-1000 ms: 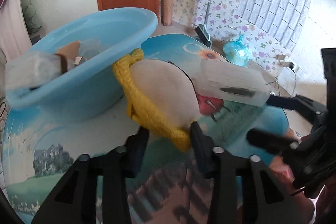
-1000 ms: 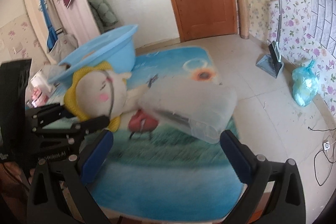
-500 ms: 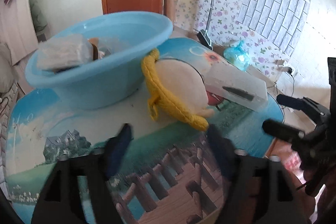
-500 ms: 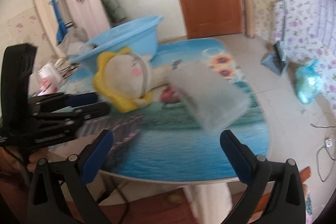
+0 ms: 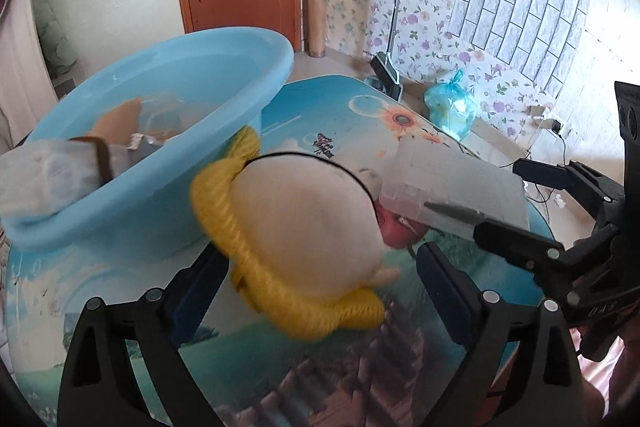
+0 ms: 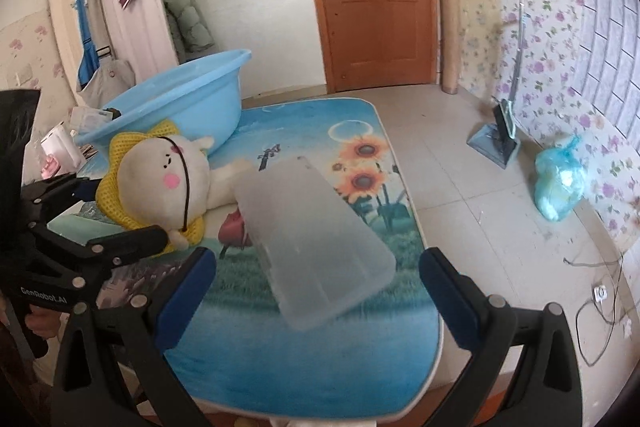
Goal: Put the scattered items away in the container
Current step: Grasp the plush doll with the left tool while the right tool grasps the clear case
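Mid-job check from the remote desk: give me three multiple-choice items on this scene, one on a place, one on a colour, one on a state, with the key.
1. Where does the plush toy lie?
A. inside the basin
B. on the table beside the basin
C. on the floor

2. What colour is the basin?
A. light blue
B. red
C. white

3. How does the right gripper stand?
A. shut on the plush toy
B. shut on the clear plastic box
C. open, holding nothing

Key: 1 B, the toy rests on the table mat against the basin's outer wall. 2 A, its wall and rim are light blue in both views. 3 C, its fingers stand wide apart, clear of the clear plastic box.
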Demonstrator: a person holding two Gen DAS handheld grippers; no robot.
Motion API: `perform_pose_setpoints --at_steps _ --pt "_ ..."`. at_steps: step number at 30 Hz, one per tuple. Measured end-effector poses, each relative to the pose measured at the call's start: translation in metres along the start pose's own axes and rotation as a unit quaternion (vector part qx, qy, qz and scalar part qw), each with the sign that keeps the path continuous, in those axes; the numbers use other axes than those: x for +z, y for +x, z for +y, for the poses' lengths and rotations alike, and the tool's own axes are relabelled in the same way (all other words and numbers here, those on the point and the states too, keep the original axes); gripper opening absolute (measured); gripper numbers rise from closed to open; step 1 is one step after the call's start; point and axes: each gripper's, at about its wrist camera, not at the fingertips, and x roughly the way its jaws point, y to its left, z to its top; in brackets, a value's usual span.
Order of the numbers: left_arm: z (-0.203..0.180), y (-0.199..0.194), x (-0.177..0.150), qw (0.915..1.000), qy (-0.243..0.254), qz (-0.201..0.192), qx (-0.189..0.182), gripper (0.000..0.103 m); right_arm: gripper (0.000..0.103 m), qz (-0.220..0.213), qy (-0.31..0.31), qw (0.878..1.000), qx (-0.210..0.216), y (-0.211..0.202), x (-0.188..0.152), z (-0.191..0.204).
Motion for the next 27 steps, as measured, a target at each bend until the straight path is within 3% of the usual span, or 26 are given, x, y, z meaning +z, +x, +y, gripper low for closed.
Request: perform_pose_setpoints --at_steps 5,7,11,13,17,27 --pt "0.003 0.006 0.002 1.0000 0.001 0.003 -0.004 0.095 0.101 0.004 -0.009 1.000 0.017 0.012 0.005 0.000" --pt "0.005 0.006 0.001 0.9999 -0.003 0.006 -0.011 0.095 0.086 0.008 -0.006 0.999 0.034 0.013 0.006 0.000" --pt "0.003 0.008 0.001 0.9999 0.005 0.011 0.000 0.095 0.072 0.013 -0.003 0.999 0.033 0.011 0.003 -0.001" --pt "0.001 0.010 0.002 0.9998 0.010 0.019 0.002 0.081 0.068 0.015 0.002 0.999 0.041 0.007 0.001 -0.001" --pt "0.005 0.000 0.004 1.0000 0.003 0.007 -0.001 0.065 0.065 0.018 0.006 0.999 0.040 0.002 -0.003 0.004" --pt "0.016 -0.024 -0.014 0.9999 0.011 0.007 -0.008 0.062 0.063 0.030 0.001 0.999 0.028 -0.009 -0.011 0.021"
